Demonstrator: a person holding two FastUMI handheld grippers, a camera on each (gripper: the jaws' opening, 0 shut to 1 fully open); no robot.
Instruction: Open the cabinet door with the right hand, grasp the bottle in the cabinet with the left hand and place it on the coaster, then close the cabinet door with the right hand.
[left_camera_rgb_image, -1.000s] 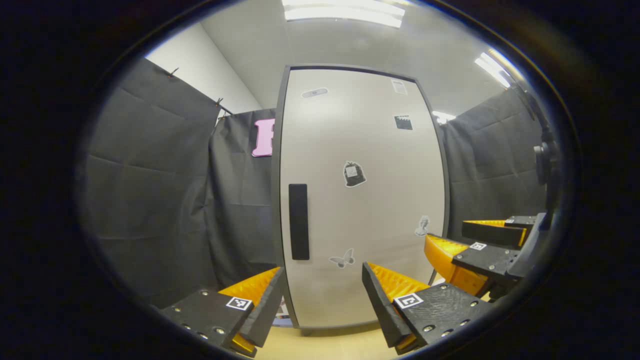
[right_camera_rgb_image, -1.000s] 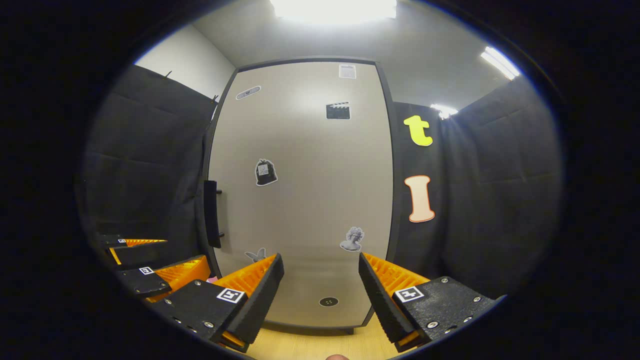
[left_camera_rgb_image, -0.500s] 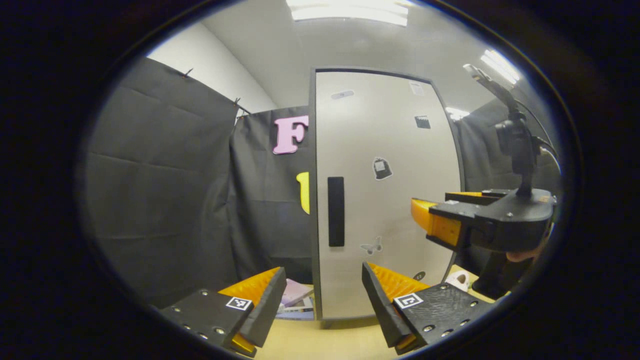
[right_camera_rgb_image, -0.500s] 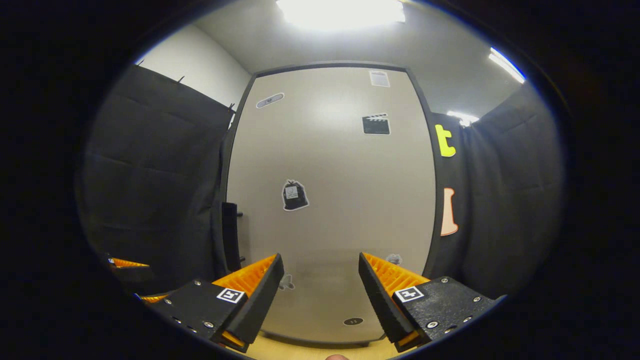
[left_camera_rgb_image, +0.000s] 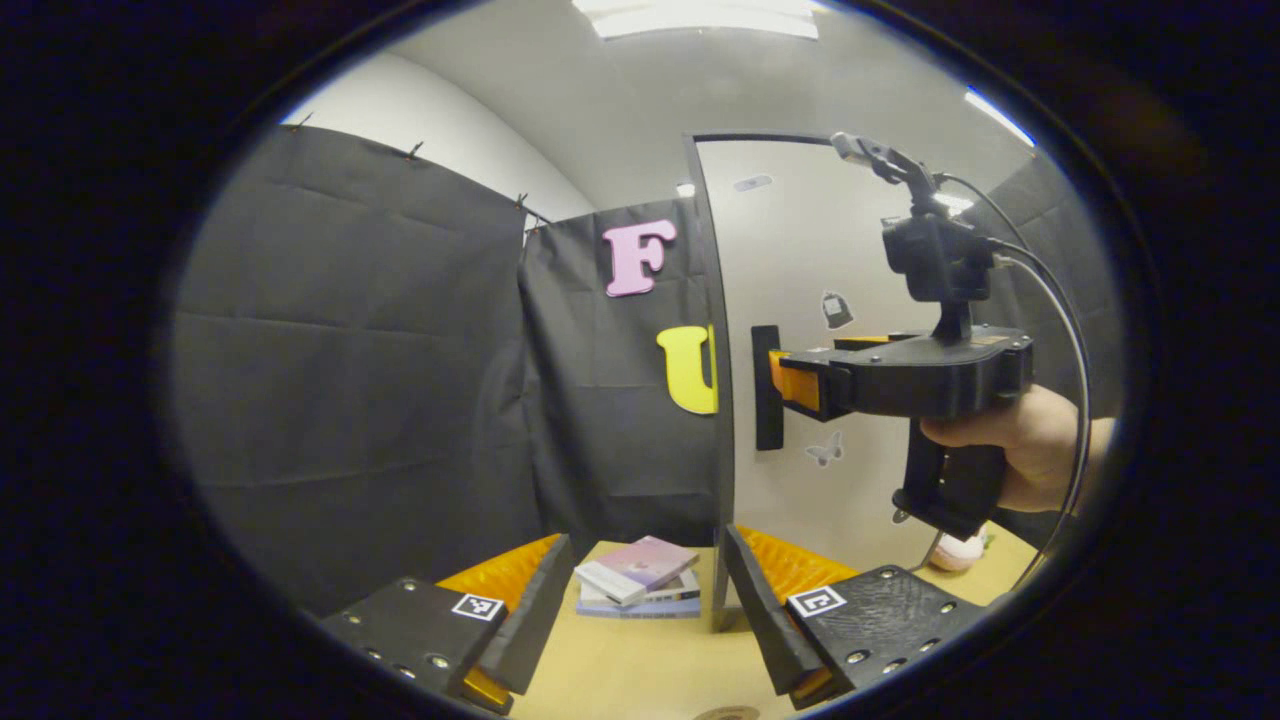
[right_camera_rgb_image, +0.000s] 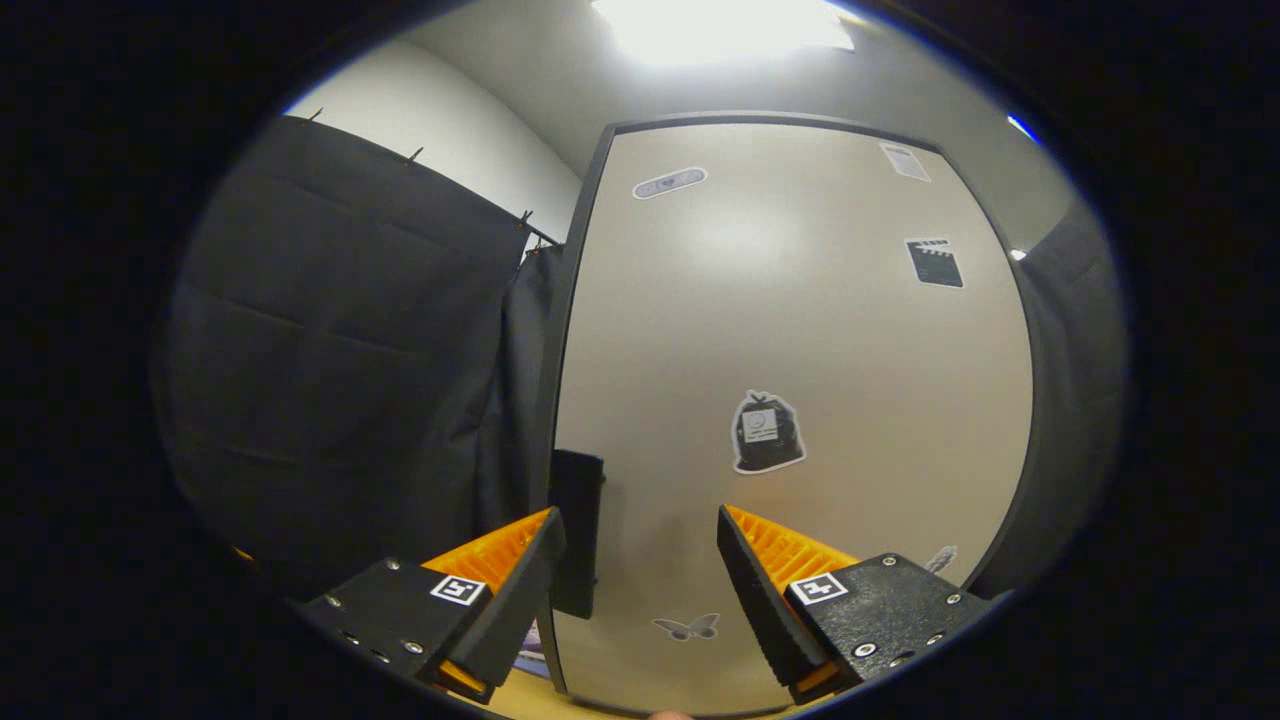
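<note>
Right gripper (right_camera_rgb_image: 640, 580) has neared handle (right_camera_rgb_image: 577, 545); jaws apart.

Walls: black cloth (left_camera_rgb_image: 360, 360) hung below a white wall (left_camera_rgb_image: 470, 140)
Ceiling: light panel (right_camera_rgb_image: 725, 20) above the cloth
Table: wooden top (left_camera_rgb_image: 640, 660) under the cloth

We see a pale grey cabinet door (right_camera_rgb_image: 800, 400) edged in dark grey, dotted with black-and-white stickers (right_camera_rgb_image: 767, 432), and a black handle (right_camera_rgb_image: 577, 545). The bench (left_camera_rgb_image: 640, 665) is light wood; pink, white and blue books (left_camera_rgb_image: 638, 578) lie on it.
</note>
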